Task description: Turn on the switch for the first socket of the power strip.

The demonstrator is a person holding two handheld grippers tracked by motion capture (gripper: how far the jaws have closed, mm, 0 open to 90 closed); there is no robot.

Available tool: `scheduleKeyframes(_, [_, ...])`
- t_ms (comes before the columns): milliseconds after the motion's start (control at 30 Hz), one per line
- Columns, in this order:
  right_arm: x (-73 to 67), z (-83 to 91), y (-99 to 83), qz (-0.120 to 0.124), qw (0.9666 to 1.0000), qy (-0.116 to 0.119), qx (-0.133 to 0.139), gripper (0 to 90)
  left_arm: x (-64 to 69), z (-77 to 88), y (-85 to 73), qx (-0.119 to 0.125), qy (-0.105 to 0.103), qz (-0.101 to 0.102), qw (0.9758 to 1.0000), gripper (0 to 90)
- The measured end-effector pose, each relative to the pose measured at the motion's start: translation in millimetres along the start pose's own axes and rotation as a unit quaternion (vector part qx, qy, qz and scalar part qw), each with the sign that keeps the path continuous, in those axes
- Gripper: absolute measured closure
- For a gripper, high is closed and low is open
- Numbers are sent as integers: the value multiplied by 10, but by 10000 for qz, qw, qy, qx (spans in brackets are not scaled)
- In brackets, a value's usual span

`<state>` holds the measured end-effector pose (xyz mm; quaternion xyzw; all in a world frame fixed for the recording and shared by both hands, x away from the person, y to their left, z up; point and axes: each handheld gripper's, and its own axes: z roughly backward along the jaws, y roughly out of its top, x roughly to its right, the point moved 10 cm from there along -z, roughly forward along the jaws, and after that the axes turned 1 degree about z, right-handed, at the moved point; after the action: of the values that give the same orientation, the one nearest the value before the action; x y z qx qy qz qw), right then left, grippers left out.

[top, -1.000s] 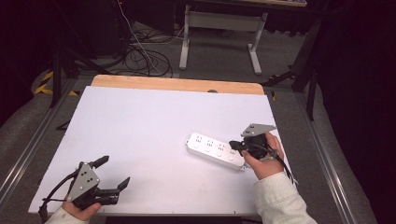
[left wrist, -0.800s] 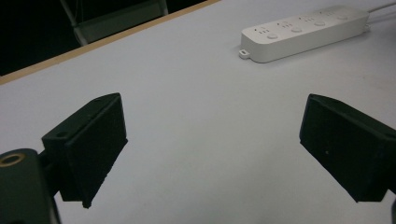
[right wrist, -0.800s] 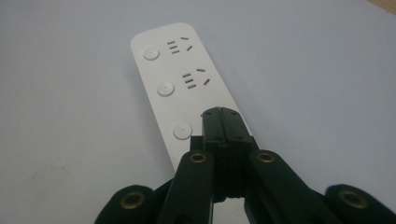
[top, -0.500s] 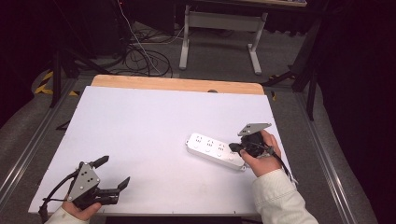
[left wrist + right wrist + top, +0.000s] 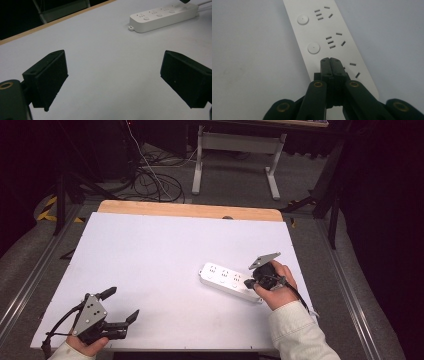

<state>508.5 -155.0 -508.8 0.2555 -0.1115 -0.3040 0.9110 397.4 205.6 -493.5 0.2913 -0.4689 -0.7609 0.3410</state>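
Observation:
A white power strip [image 5: 222, 276] with three sockets lies on the white table, right of centre. My right gripper [image 5: 248, 283] is shut with nothing between its jaws. Its joined tips sit over the strip's near end [image 5: 329, 32]. In the right gripper view the tips [image 5: 331, 61] cover the spot beside the third socket, and two round buttons show farther along. My left gripper [image 5: 124, 302] is held near the table's front left corner, open and empty. Beyond its jaws [image 5: 113, 72], the strip [image 5: 162, 16] lies far off.
The white tabletop [image 5: 165, 250] has a wooden strip [image 5: 190, 211] along its far edge. Metal rails run along both sides. Cables [image 5: 150, 180] and a desk frame [image 5: 235, 150] stand on the floor beyond. The strip's white cord [image 5: 205, 2] leads off toward the right hand.
My right gripper has shifted a little to the left over the strip's near end. The left gripper has stayed where it was.

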Motion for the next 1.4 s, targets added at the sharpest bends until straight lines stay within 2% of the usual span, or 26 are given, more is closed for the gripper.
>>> scheduleKeyframes(433, [-5, -65, -71, 4, 9995, 34, -315, 900, 1, -5, 0, -3, -9, -27, 10000, 80])
scheduleKeyframes(1400, [-21, -102, -97, -32, 9991, -24, -413, 900, 10, -8, -2, -16, -15, -34, 10000, 80])
